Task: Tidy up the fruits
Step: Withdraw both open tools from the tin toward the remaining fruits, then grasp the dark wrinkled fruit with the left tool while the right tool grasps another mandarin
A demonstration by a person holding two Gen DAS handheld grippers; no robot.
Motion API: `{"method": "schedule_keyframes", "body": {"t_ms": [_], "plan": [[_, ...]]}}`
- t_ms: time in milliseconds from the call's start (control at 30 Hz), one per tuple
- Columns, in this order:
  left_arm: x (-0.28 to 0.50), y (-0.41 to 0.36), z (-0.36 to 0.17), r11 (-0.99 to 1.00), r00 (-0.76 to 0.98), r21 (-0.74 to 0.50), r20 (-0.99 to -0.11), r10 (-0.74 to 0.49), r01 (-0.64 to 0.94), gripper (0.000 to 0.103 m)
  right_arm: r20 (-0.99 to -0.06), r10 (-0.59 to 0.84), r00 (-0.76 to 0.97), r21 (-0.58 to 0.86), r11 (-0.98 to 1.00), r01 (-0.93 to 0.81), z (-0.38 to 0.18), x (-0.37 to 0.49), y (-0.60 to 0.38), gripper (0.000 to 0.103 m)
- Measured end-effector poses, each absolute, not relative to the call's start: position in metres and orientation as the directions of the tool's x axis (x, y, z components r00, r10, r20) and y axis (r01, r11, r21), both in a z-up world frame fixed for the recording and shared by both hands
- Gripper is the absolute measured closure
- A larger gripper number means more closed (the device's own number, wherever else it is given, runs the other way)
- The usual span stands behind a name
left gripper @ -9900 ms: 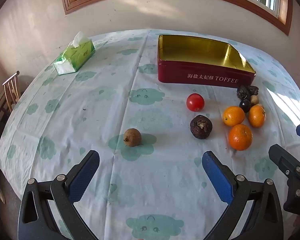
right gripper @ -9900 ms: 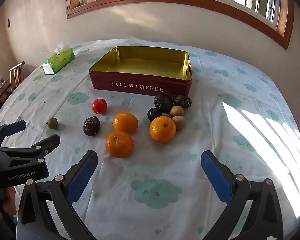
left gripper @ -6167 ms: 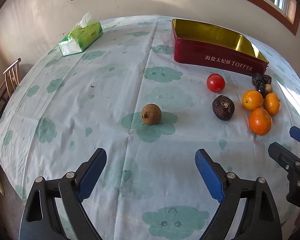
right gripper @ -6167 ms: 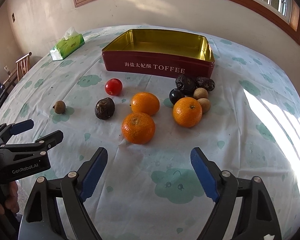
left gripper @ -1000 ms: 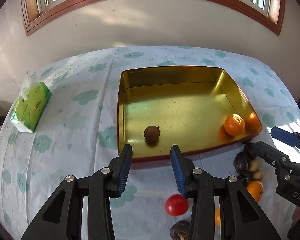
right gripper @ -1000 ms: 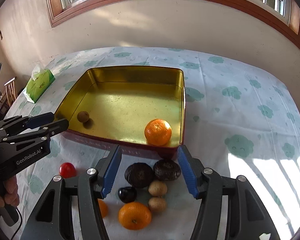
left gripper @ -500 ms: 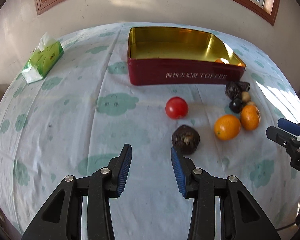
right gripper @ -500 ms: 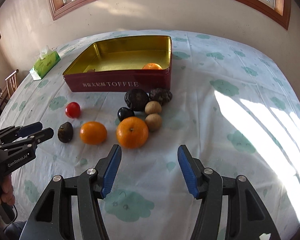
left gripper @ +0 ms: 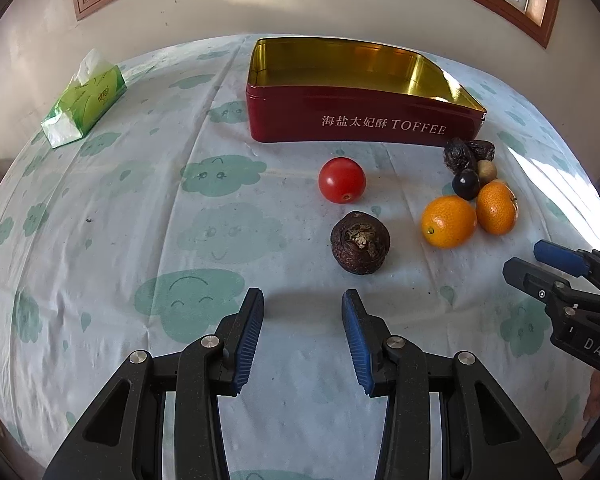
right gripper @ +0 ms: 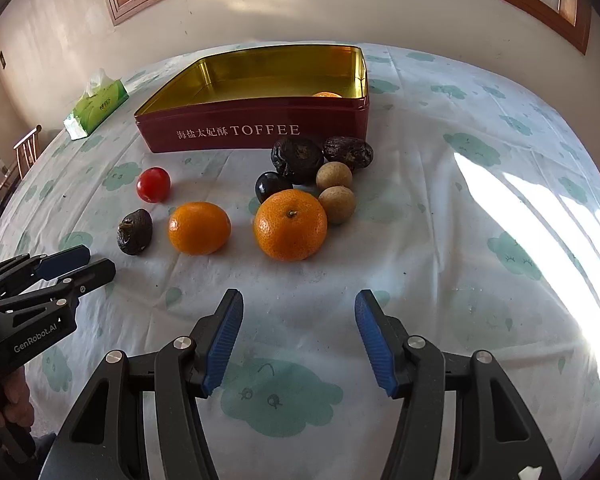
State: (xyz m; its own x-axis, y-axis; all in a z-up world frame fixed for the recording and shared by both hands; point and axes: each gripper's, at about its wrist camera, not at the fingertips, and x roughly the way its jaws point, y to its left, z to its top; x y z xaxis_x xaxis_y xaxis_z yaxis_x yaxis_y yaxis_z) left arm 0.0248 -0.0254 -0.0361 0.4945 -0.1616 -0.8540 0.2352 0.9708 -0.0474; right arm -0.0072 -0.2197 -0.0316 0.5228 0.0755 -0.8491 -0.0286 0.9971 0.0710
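The toffee tin [right gripper: 260,130] sits in the upper middle of the right wrist view, open, rigid sheet metal, red outside and gold inside; only the top of one orange fruit [right gripper: 327,95] shows above its near wall at the right end. It is the place to fill, not a thing to lift.

The larger orange [right gripper: 290,224] lies at the centre of that view on the cloth-covered surface [right gripper: 460,240], a second orange [right gripper: 199,227] just left of it. Both look firm but yielding, light, with a dimpled peel that should grip well; take them across the widest part, lightly, as round fruit rolls.

The dark wrinkled fruit [left gripper: 360,248], centre of the left wrist view, looks hard and rough: an easy hold at its middle. Above it the red tomato [left gripper: 342,180] is smooth, glossy and thin-skinned, so probably slippery and easily split.

At centre right of that view a cluster holds two dark shrivelled fruits [right gripper: 298,158], a black glossy one [right gripper: 272,186] and two small tan ones [right gripper: 336,204], touching; these are small and likely to skid away.

The left gripper [left gripper: 303,334] and right gripper [right gripper: 298,336] hover over bare cloth, jaws apart and empty, the right wider.
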Motion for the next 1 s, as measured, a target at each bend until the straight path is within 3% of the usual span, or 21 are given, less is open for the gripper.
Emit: {"method": "schedule_keyframes", "body": {"t_ms": [733, 1000], "plan": [[0.037, -0.049, -0.037, 0.958, 0.497, -0.045, -0.847, -0.186, 0.282, 0.061, -0.85, 0.071, 0.523, 0.06, 0.997, -0.039, -0.038, 0.029, -0.213, 0.05], [0.04, -0.056, -0.037, 0.957, 0.495, -0.044, -0.848, -0.187, 0.287, 0.061, -0.844, 0.074, 0.532, 0.06, 0.997, -0.043, -0.038, 0.035, -0.211, 0.063]]}}
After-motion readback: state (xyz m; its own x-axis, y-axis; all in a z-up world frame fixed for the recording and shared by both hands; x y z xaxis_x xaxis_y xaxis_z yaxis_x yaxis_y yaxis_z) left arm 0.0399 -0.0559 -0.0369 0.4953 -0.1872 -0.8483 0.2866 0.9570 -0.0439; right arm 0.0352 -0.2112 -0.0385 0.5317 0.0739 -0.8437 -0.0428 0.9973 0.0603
